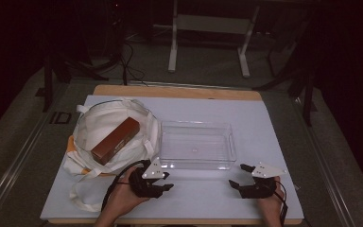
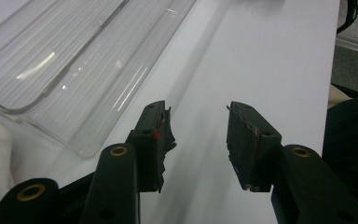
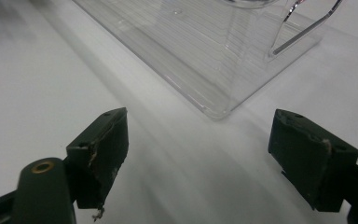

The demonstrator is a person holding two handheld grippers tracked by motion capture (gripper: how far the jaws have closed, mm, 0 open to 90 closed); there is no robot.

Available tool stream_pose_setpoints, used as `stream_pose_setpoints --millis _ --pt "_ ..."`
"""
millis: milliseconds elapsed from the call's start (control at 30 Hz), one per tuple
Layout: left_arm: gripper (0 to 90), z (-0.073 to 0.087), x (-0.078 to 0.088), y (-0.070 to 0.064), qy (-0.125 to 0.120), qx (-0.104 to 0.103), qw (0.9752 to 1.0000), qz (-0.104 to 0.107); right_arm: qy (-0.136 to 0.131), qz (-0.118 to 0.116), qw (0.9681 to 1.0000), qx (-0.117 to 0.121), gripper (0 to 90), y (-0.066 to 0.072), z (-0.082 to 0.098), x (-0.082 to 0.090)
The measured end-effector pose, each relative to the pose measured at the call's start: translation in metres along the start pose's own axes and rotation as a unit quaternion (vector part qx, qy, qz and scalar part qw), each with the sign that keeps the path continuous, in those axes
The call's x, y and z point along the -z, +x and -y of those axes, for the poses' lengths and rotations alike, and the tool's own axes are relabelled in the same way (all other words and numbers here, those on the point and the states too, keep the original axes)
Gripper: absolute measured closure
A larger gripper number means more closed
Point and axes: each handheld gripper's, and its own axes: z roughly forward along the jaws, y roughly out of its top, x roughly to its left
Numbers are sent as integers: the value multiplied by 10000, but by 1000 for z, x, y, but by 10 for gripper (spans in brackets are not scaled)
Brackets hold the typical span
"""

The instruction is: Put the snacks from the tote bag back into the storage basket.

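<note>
Two black hand-held grippers are resting on the white table cover [image 1: 264,123], both just beside the near side of the clear rectangular plastic tray [image 1: 196,144]. The left gripper [image 1: 164,181] and the right gripper [image 1: 238,176] are both keeping their jaws apart and holding nothing. Left of this tray, a brown oblong box [image 1: 115,140] is lying in the white cloth bag [image 1: 97,125].

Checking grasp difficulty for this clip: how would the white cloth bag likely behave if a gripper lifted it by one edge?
The bag looks floppy: its cloth lies crumpled, so it would probably sag. The brown box resting on it could slide or tip off. Its loose strap would likely trail.
</note>
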Motion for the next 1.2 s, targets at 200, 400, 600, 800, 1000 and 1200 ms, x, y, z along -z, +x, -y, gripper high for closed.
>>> stream_pose_setpoints --millis 200,400,600,800,1000,1200 --pt "571 -2 5 1 20 -64 10000 -3 -8 -2 10000 -7 199 0 0 0" --pt "556 -3 11 5 -29 -55 10000 -68 1 8 10000 -2 199 0 0 0" --pt "540 -4 18 8 -34 -96 9999 -129 7 15 10000 2 199 0 0 0" --pt "532 -6 25 11 -57 -97 9997 -195 10 19 10000 11 198 0 0 0" --pt "529 -6 31 15 -72 -73 9996 -245 10 24 10000 19 197 0 0 0" --pt "528 -7 36 17 -32 -102 9995 -288 11 24 10000 20 197 0 0 0"
